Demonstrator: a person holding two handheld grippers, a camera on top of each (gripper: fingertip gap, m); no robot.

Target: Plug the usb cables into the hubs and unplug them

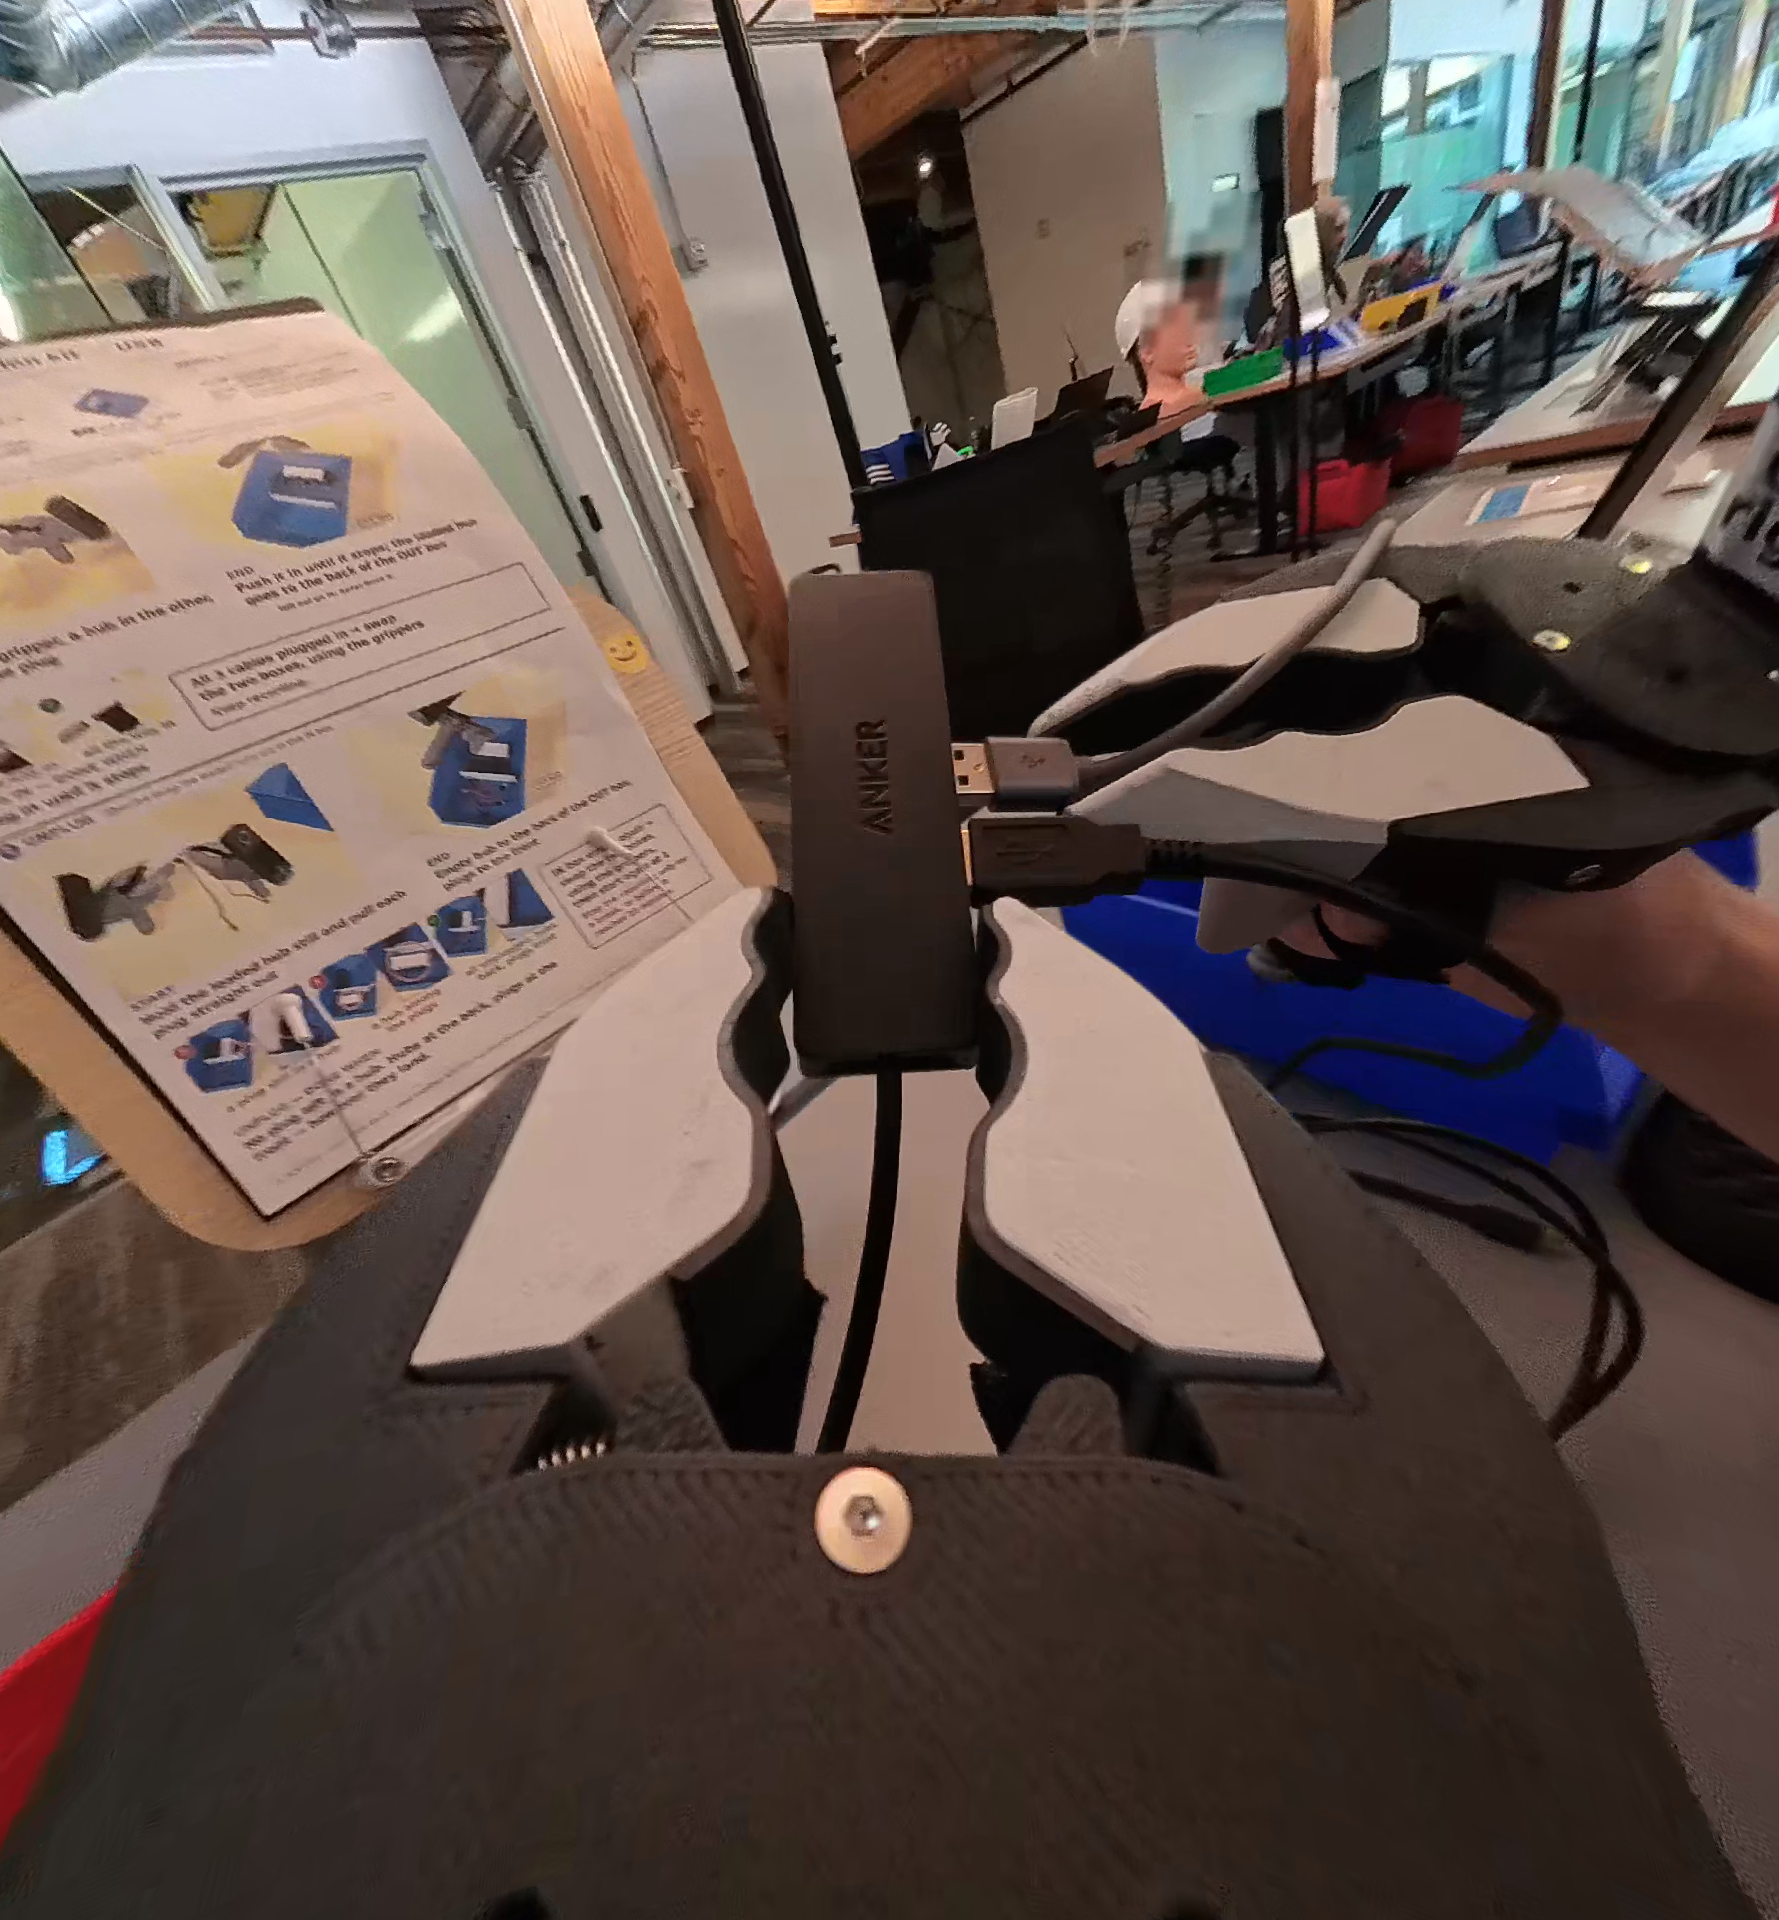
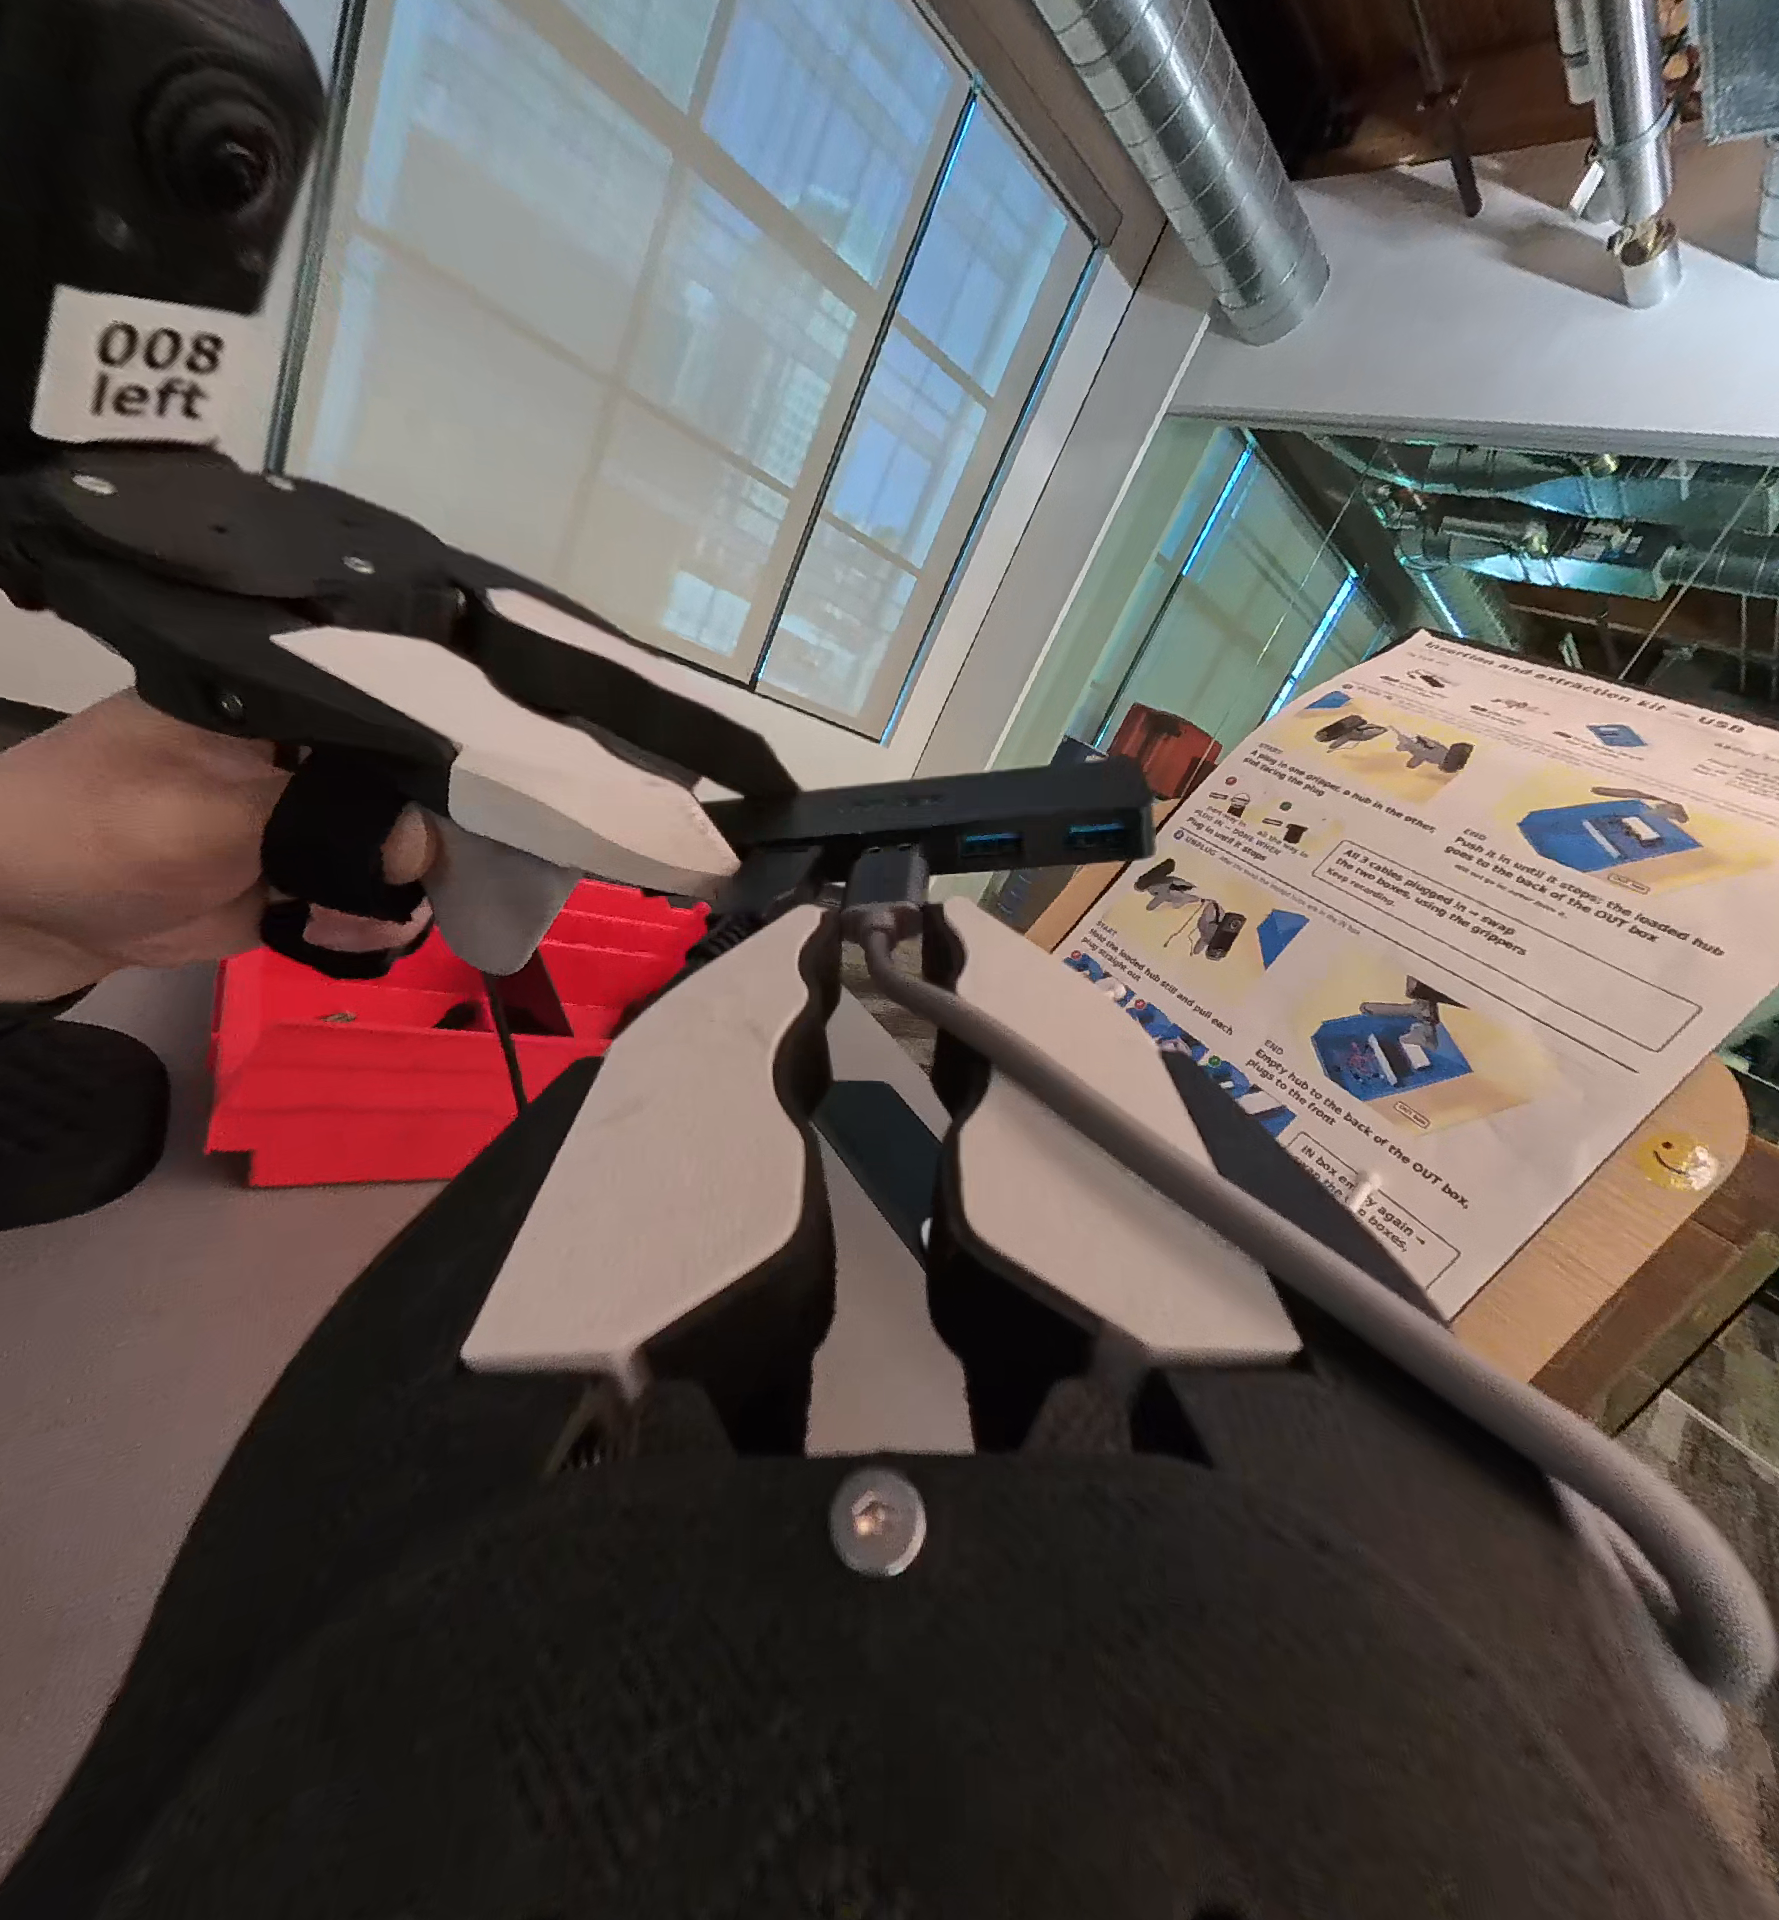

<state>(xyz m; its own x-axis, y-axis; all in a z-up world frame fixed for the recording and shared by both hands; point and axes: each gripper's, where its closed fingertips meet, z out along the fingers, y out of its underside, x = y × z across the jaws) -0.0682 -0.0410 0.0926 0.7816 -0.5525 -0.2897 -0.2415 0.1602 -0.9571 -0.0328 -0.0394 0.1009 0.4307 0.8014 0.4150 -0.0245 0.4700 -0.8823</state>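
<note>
Open-plan office behind, grey tabletop (image 2: 137,1299) below. Black hub (image 1: 880,821) stands upright in mid-air, clamped between the left hand-held gripper (image 1: 880,997) fingers. Black plug (image 1: 1056,857) sits in the hub's side port; grey plug (image 1: 1015,769) just beside the hub, metal tip out, pinched by the right hand-held gripper (image 1: 1061,748). Instruction sheet (image 1: 241,727) and red bin (image 2: 428,1049) nearby.

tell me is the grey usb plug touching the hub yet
Cannot tell. In the left wrist view the grey plug tip meets the hub edge with no visible gap; the right wrist view is blurred there.
</note>
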